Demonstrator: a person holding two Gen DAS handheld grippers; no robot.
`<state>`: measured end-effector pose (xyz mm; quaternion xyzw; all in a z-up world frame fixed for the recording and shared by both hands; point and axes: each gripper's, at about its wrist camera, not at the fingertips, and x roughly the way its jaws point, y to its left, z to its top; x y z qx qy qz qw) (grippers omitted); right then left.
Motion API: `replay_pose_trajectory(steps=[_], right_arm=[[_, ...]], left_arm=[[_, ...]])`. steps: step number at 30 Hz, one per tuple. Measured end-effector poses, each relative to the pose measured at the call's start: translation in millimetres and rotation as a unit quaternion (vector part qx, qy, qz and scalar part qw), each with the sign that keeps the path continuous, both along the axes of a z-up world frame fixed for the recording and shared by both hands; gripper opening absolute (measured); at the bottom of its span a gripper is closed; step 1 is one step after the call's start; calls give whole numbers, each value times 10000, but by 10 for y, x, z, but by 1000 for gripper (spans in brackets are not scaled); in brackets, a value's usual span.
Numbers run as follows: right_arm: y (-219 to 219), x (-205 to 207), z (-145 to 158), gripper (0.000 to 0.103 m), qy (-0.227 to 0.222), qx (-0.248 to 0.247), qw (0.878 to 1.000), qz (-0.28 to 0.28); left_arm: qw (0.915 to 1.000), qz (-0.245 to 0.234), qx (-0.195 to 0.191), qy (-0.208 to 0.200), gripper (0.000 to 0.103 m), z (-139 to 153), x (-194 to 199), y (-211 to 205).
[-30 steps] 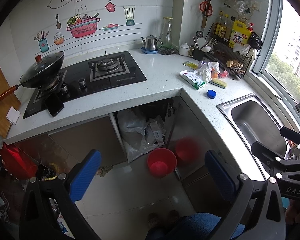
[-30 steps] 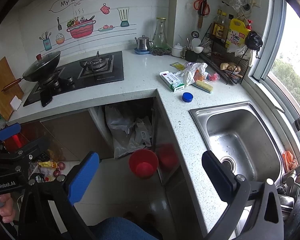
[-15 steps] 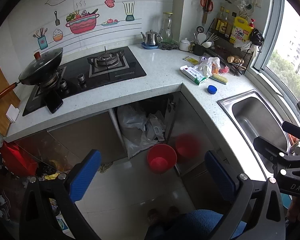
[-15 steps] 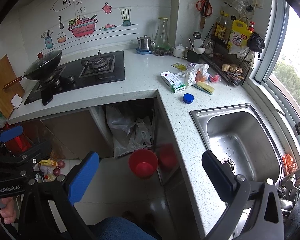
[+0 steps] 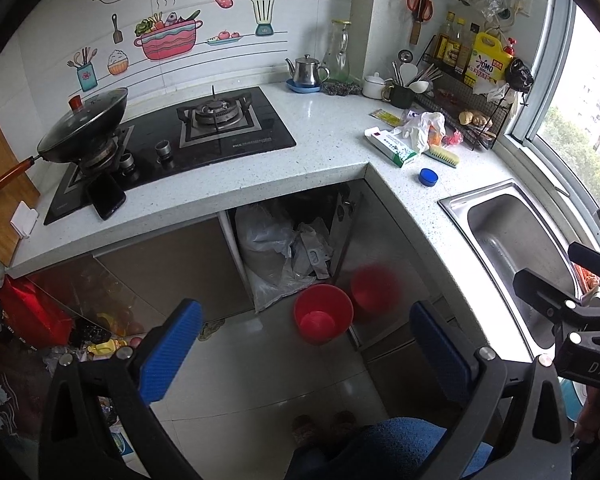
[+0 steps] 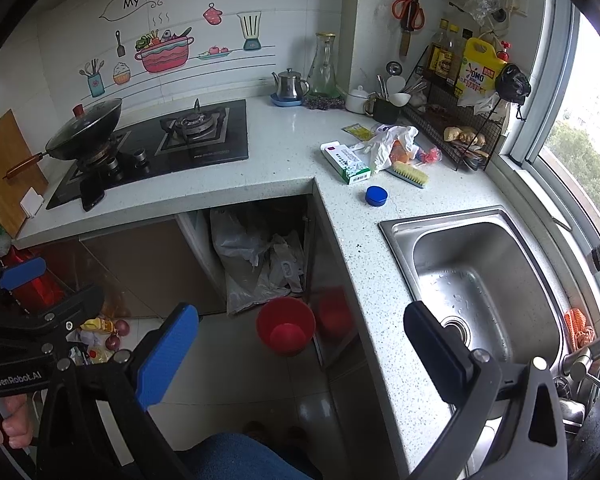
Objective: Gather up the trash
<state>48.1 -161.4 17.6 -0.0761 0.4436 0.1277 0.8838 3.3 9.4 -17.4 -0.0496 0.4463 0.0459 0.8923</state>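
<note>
Trash lies on the white counter (image 5: 332, 148) near the window: a white-and-green box (image 5: 390, 146) (image 6: 346, 162), a crumpled white plastic bag (image 5: 422, 130) (image 6: 386, 142), a yellow sachet (image 5: 385, 117) (image 6: 358, 131) and a blue lid (image 5: 428, 177) (image 6: 376, 195). A red bin (image 5: 323, 314) (image 6: 286, 326) stands on the floor by the open cabinet. My left gripper (image 5: 306, 354) hangs open and empty above the floor, far from the trash. My right gripper (image 6: 298, 356) is likewise open and empty, over the counter's edge beside the sink.
A steel sink (image 6: 476, 280) sits at the right. The hob (image 5: 180, 140) carries a lidded wok (image 5: 84, 126), with a phone (image 5: 106, 200) at its front. A scrub brush (image 6: 410, 174), kettle (image 5: 306, 72), glass jug (image 5: 340, 56) and wire rack (image 5: 464, 116) crowd the back corner. Bags fill the open cabinet (image 5: 284, 248).
Both views have risen and tilted slightly, so the counter and trash sit a little lower in frame. Both grippers stay open and empty.
</note>
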Motion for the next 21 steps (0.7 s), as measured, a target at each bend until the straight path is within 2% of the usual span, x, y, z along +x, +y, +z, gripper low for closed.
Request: replay_pose_trajectory(steps=[13,21], right_arm=[[-15,20,-1,102,2,5,10000,7],[-42,129,13,102,-20,-61,10000,6]], left_arm=[[9999,-103,-25,0,103,-16,65,18],[9992,-391,-35,-34,103,43,254,21]])
